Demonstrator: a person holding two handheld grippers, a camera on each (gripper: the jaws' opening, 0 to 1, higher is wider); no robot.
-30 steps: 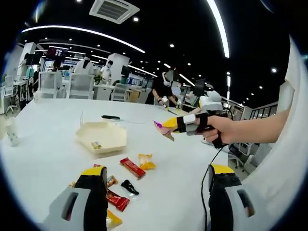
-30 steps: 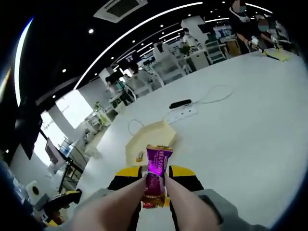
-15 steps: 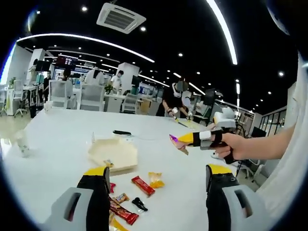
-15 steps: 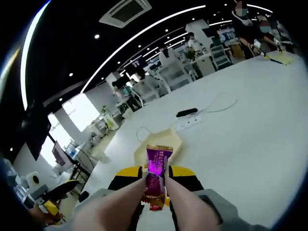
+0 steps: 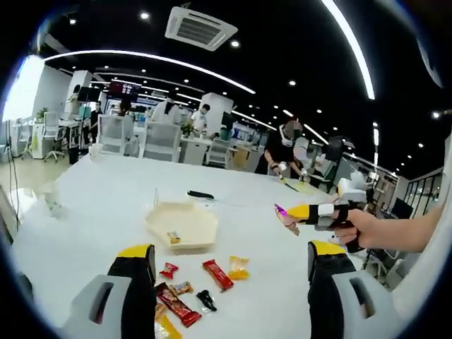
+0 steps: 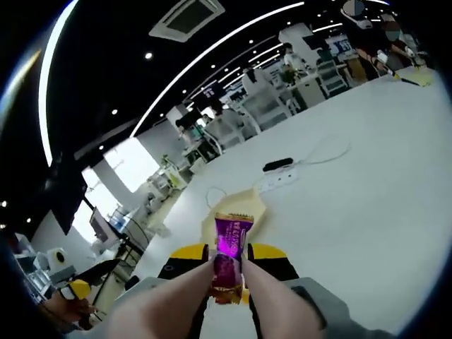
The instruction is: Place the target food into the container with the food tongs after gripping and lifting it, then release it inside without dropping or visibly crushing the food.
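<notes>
A purple-wrapped candy (image 6: 231, 236) stands upright in my right gripper (image 6: 227, 274), which is shut on its lower half. Just beyond the candy lies the cream hexagonal tray (image 6: 247, 205). In the left gripper view the same tray (image 5: 194, 220) sits mid-table with one small sweet (image 5: 173, 238) inside. There the right gripper (image 5: 305, 212), held in a person's hand, hovers above the table to the tray's right, the purple candy (image 5: 285, 215) at its tip. My left gripper (image 5: 230, 248) stands open wide above loose sweets, holding nothing.
Loose sweets lie on the white table in front of the tray: a red bar (image 5: 217, 274), a yellow candy (image 5: 239, 266), a black one (image 5: 205, 300) and several more. A power strip (image 6: 272, 182), a cable and a black object (image 5: 200, 194) lie past the tray. People and desks stand behind.
Both views have shifted with the hands; the left view now takes in more of the table. The right gripper stays shut on the purple candy, still off to the tray's right.
</notes>
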